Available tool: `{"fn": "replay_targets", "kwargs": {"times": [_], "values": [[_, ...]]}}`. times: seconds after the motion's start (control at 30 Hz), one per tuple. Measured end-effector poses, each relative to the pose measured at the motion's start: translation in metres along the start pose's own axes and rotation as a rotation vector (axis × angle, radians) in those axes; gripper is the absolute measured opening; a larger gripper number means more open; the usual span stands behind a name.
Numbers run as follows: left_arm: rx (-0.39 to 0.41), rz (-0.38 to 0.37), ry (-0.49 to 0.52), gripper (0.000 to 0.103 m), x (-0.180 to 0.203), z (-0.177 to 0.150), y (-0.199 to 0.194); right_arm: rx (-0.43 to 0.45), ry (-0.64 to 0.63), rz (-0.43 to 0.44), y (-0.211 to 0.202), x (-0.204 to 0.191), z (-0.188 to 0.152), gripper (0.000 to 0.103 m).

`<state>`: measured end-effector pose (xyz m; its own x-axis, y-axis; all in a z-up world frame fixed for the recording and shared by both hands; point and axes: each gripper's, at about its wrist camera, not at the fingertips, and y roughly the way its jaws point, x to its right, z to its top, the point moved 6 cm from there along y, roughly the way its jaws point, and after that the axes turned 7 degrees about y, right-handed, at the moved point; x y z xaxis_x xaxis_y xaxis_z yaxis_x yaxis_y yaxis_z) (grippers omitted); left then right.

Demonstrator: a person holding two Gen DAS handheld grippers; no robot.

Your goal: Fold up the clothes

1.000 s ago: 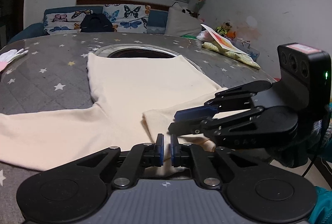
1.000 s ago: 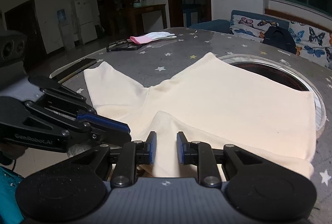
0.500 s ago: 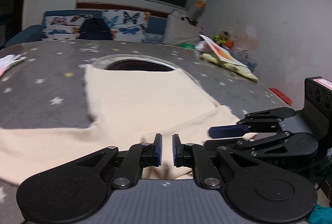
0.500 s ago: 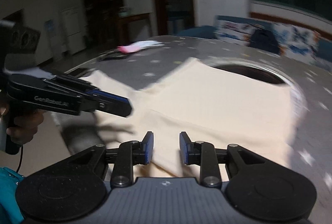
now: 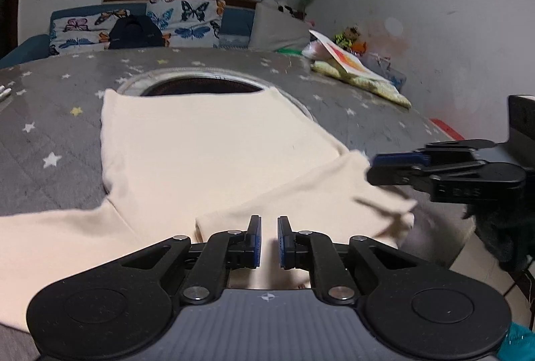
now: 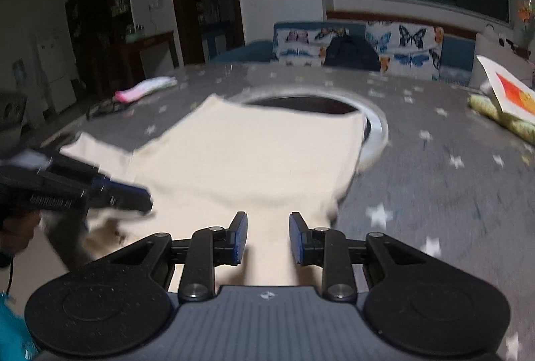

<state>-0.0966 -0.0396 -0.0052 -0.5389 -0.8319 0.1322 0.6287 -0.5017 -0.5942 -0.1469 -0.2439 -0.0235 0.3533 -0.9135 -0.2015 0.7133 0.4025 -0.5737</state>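
A cream garment [image 5: 207, 153] lies spread on the grey star-patterned table [image 5: 43, 133]; one sleeve is folded in over the near edge, the other stretches out to the left. It also shows in the right wrist view [image 6: 254, 160]. My left gripper [image 5: 268, 240] hovers over the folded sleeve with a narrow gap between its pads and nothing in it. My right gripper [image 6: 267, 235] is open and empty over the garment's near edge. It also shows at the right of the left wrist view [image 5: 378, 165]. The left gripper shows blurred at the left of the right wrist view [image 6: 133, 197].
A round recessed opening [image 5: 204, 86] sits in the table beyond the garment. A book on a yellow-green cloth [image 5: 351, 66] lies at the far right. A pink and white glove [image 6: 143, 90] lies at the far left. A butterfly-print sofa [image 5: 140, 26] stands behind the table.
My right gripper has opened wider and drawn away to the right. My left gripper has opened slightly. Both have let go of the folded sleeve, which now lies flat.
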Motion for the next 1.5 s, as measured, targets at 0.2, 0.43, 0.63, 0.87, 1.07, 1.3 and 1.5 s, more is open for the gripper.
{"fn": "replay_targets", "kwargs": {"times": [0.2, 0.43, 0.63, 0.87, 1.07, 1.3, 1.5], "values": [[-0.021, 0.017, -0.058, 0.011, -0.017, -0.003, 0.013, -0.032, 0.023, -0.025, 0.036, 0.011, 0.003, 0.027], [-0.012, 0.02, -0.079, 0.02, -0.016, 0.001, 0.006, -0.006, -0.013, 0.009, 0.032, -0.008, 0.004, 0.035], [-0.006, 0.08, -0.087, 0.041, -0.02, 0.004, -0.005, -0.038, -0.046, 0.023, 0.045, -0.029, -0.007, 0.046], [-0.018, 0.169, -0.135, 0.05, -0.038, 0.003, -0.016, -0.01, -0.067, 0.049, 0.043, -0.047, -0.006, 0.054], [-0.065, 0.254, -0.171, 0.061, -0.055, -0.005, -0.025, -0.009, -0.096, 0.031, 0.05, -0.055, -0.017, 0.069], [-0.069, 0.348, -0.249, 0.068, -0.082, -0.019, -0.046, 0.001, -0.092, 0.035, 0.052, -0.06, -0.02, 0.081], [-0.021, 0.492, -0.314, 0.068, -0.115, -0.027, -0.077, -0.004, -0.088, 0.043, 0.054, -0.062, -0.02, 0.092]]}}
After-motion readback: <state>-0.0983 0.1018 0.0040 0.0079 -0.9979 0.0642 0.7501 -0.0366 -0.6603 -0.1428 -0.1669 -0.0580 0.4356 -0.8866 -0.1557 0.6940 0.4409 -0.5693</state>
